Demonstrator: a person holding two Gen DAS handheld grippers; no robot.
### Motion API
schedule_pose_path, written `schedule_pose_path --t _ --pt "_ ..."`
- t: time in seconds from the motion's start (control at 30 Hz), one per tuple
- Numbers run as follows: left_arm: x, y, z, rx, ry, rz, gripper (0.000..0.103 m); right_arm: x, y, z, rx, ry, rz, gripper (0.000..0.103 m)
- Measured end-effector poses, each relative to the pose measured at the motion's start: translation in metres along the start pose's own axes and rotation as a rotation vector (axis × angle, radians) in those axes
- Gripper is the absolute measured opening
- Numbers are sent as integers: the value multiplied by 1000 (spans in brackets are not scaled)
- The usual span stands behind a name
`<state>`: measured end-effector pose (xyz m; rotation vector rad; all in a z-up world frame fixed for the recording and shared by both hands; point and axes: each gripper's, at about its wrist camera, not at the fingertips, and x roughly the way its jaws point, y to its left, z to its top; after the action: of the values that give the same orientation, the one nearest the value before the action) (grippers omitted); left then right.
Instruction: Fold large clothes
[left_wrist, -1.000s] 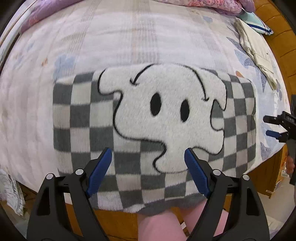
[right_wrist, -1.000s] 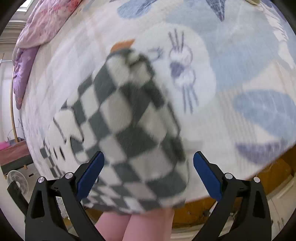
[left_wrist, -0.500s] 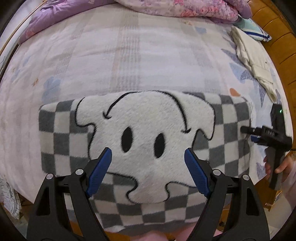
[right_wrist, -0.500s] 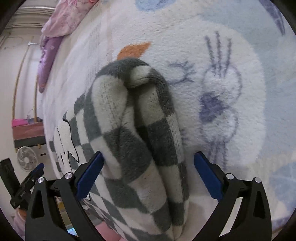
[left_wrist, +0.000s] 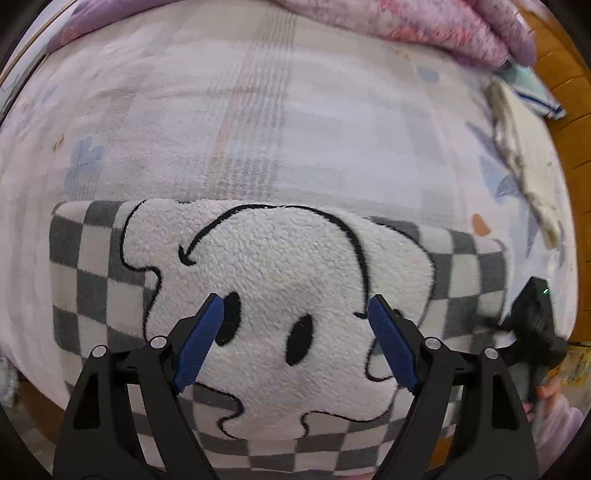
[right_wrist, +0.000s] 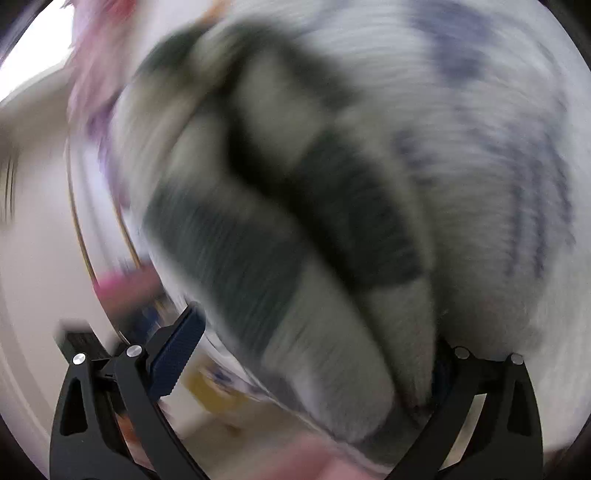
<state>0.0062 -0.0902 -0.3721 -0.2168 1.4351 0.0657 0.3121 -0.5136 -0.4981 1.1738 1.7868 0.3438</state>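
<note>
The sweater (left_wrist: 280, 295) lies part-folded on the bed (left_wrist: 258, 122), thick, soft and limp; best pinched at its folded end edges. Left tongs (left_wrist: 295, 314) hover over it, apart and empty. Right tongs (right_wrist: 314, 354) straddle its end, apparently apart.

Pale patterned bedspread (left_wrist: 258, 122), wooden bed frame (left_wrist: 565, 74).

Both wrist views close above sweater (left_wrist: 295, 266)

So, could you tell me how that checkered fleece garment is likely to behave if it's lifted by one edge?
The checkered fleece garment will probably flop and unfold, since it lies in soft folded layers on the bed. Its thick pile suggests it's bulky yet fairly light. The fuzzy surface should give the fingers decent grip.
</note>
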Motion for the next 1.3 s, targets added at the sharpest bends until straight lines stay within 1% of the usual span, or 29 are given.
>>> schedule_pose_path --t 0.03,0.07,0.1,0.13,0.17,0.23,0.27,0.3,0.33,0.4,0.43,0.5,0.53,0.57,0.63,0.67,0.73,0.77,0.83,0.9,0.97,1.0,1.03,1.1,1.13,1.2,1.23,1.27,1.3 --pt "4 0 5 7 17 12 77 -3 -4 2 73 -13 9 92" --pt "7 0 12 17 28 25 61 -5 -2 2 107 -17 -31 80" --pt "10 -1 16 27 30 40 44 -8 6 1 84 -18 -99 73" --pt "12 -1 21 37 37 57 40 -12 17 -2 33 -34 -136 57" --pt "16 -2 29 50 57 70 40 -18 31 -8 -35 -61 -180 50" --pt "19 0 39 44 70 24 26 -23 47 -21 -78 -101 -231 43" --pt "19 0 45 40 70 -3 14 -25 49 -27 -66 -120 -225 42" --pt "19 0 52 43 75 -7 11 -29 54 -36 -55 -144 -212 42" --pt "20 -2 59 56 83 11 10 -32 58 -42 -63 -156 -212 41" --pt "25 -4 69 70 101 29 1 -36 71 -61 -111 -170 -231 41" --pt "31 -3 74 63 121 18 0 -35 77 -68 -121 -172 -240 41" --pt "59 -1 78 47 213 14 0 -33 85 -79 -129 -177 -262 41" --pt "73 0 79 41 223 17 0 -32 89 -81 -134 -180 -272 41" --pt "83 1 81 40 212 15 0 -29 93 -83 -144 -183 -290 41" --pt "95 3 88 29 221 12 0 -22 99 -79 -144 -192 -327 43" --pt "99 4 93 16 251 14 0 -20 99 -76 -128 -193 -345 44" --pt "92 -1 95 36 311 35 0 -17 98 -71 -96 -177 -354 44" --pt "80 -5 91 71 344 54 0 -20 98 -72 -91 -167 -358 44" --pt "63 -9 83 102 364 56 0 -20 99 -75 -106 -151 -365 46" --pt "60 0 76 40 378 24 0 -19 96 -76 -126 -150 -368 47" --pt "80 12 73 -20 377 -15 0 -16 92 -73 -120 -160 -377 49" --pt "90 19 78 -62 383 -41 1 -15 90 -71 -109 -165 -386 49" --pt "90 24 83 -95 403 -61 1 -12 94 -66 -99 -166 -388 49" --pt "77 25 81 -69 418 -71 0 -14 96 -68 -82 -159 -387 49" --pt "68 24 75 -39 443 -59 0 -13 96 -69 -83 -155 -385 49" --pt "57 23 53 -29 487 -41 0 -13 98 -74 -120 -155 -391 50" --pt "63 25 39 -24 490 -30 0 -10 100 -72 -137 -157 -397 51" --pt "77 30 23 -44 499 -22 0 -8 99 -72 -145 -163 -405 52" --pt "85 34 16 -74 471 -30 1 -6 96 -69 -132 -170 -416 53"
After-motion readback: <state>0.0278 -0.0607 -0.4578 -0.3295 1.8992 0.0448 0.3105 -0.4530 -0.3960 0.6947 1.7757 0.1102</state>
